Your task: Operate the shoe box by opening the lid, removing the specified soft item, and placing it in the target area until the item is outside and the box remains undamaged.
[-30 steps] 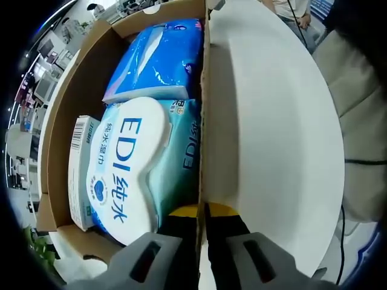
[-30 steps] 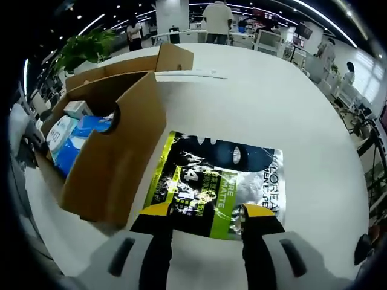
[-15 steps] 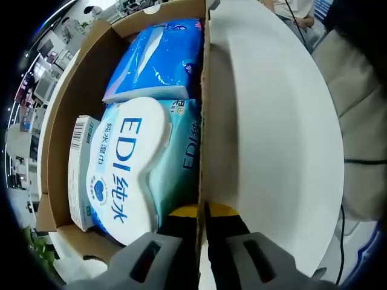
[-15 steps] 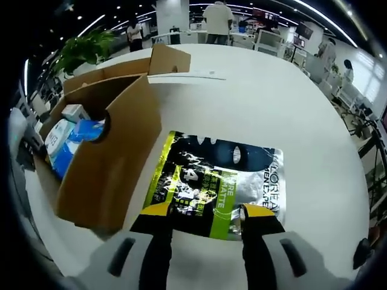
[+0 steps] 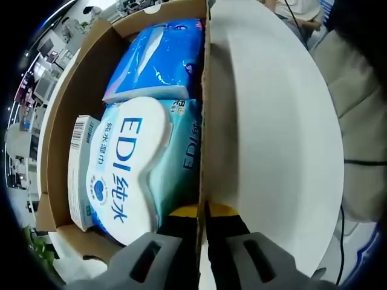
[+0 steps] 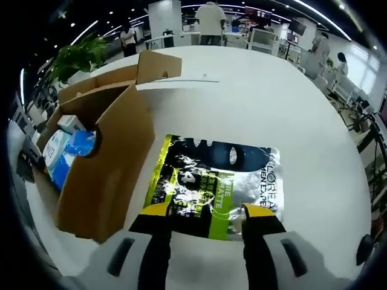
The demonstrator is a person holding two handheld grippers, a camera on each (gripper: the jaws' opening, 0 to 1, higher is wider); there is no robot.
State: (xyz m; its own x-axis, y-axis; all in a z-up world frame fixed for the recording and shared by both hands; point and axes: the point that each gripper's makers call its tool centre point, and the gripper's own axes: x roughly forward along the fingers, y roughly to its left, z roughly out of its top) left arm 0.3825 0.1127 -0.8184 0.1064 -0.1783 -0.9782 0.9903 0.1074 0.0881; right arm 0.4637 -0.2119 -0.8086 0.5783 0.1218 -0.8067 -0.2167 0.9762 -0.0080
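Note:
An open brown cardboard shoe box (image 5: 72, 90) holds a white-and-teal EDI wet-wipe pack (image 5: 130, 163), a blue soft pack (image 5: 160, 57) and a small white carton (image 5: 80, 172). My left gripper (image 5: 202, 211) is shut on the box's long side wall (image 5: 203, 121), one jaw inside and one outside. In the right gripper view a flat black-and-green sachet (image 6: 211, 181) lies on the white table, just right of the box (image 6: 103, 157). My right gripper (image 6: 205, 212) hangs open over the sachet's near edge, holding nothing.
The box lid flap (image 6: 158, 65) stands open at the far end. The round white table (image 6: 254, 96) stretches beyond the sachet. A potted plant (image 6: 75, 57) and standing people (image 6: 210, 18) are far behind. Cables lie on the floor (image 5: 363, 162).
The right gripper view has shifted slightly, so the box sits a little further left in it. The sachet stays flat on the table. The left gripper holds still on the box wall.

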